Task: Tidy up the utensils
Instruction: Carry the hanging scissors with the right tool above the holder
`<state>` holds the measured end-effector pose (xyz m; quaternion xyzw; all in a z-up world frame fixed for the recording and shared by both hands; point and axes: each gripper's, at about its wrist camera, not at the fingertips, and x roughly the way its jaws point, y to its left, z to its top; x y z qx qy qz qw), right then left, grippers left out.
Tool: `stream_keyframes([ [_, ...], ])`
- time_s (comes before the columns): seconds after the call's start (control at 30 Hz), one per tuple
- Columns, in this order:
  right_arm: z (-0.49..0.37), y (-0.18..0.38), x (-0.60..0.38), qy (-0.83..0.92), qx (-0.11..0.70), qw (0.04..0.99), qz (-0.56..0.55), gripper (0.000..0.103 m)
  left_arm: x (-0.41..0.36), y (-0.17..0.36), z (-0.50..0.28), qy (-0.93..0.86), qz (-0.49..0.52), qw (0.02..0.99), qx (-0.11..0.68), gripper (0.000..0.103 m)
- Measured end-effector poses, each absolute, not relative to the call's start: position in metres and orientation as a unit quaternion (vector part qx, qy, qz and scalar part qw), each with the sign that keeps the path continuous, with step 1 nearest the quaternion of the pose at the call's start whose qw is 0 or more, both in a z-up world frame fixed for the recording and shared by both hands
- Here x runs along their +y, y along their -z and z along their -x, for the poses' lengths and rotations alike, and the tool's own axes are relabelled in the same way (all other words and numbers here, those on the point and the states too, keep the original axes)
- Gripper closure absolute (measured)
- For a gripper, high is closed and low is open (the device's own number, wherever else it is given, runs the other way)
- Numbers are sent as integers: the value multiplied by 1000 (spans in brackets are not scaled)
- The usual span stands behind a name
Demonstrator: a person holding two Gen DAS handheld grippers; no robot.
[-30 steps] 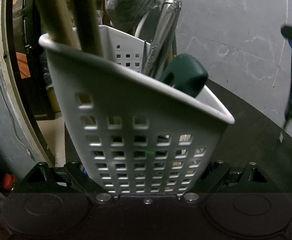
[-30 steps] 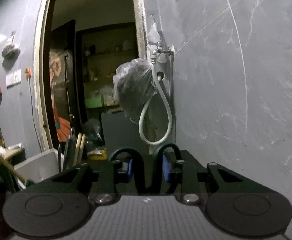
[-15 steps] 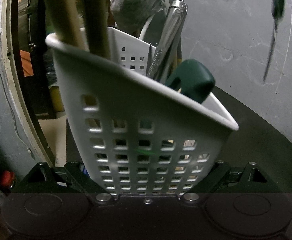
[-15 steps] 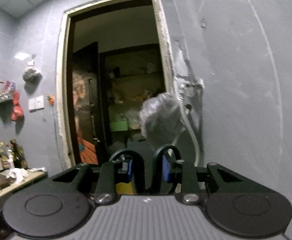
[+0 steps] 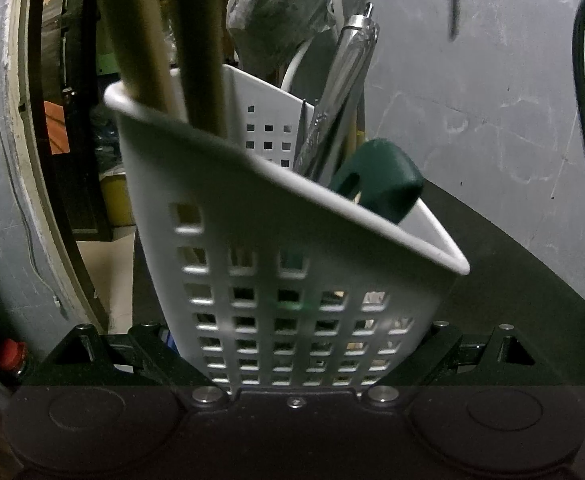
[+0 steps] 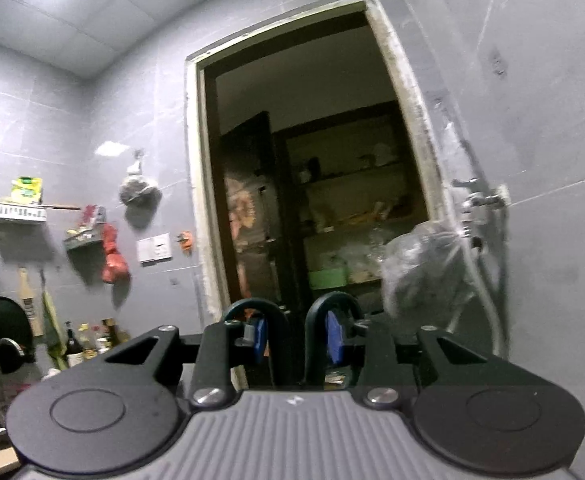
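L gripper clamps basket (tilted).

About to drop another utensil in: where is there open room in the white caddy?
Free: the caddy's right corner, between the green handle and the rim tip, and the middle gap before the back wall. Crowded: the left corner with two wooden handles, and the steel handle cluster beside the green one.

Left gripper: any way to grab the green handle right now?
Probably not: the left gripper is clamped on the basket, and the green handle sits inside, behind its wall.
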<state>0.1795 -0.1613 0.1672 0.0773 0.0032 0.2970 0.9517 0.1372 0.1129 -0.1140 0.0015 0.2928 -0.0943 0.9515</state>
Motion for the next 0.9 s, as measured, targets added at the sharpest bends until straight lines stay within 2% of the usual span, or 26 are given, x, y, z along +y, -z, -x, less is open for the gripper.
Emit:
stream_keyframes([
  [0.5,-198,-112,-126,-315,86,944,-52,67,116,114,-137,93,5,952,291,10],
  [0.9,-186,-88,-110,-315,110,943,-1,67,115,114,-136,93,5,952,292,10],
])
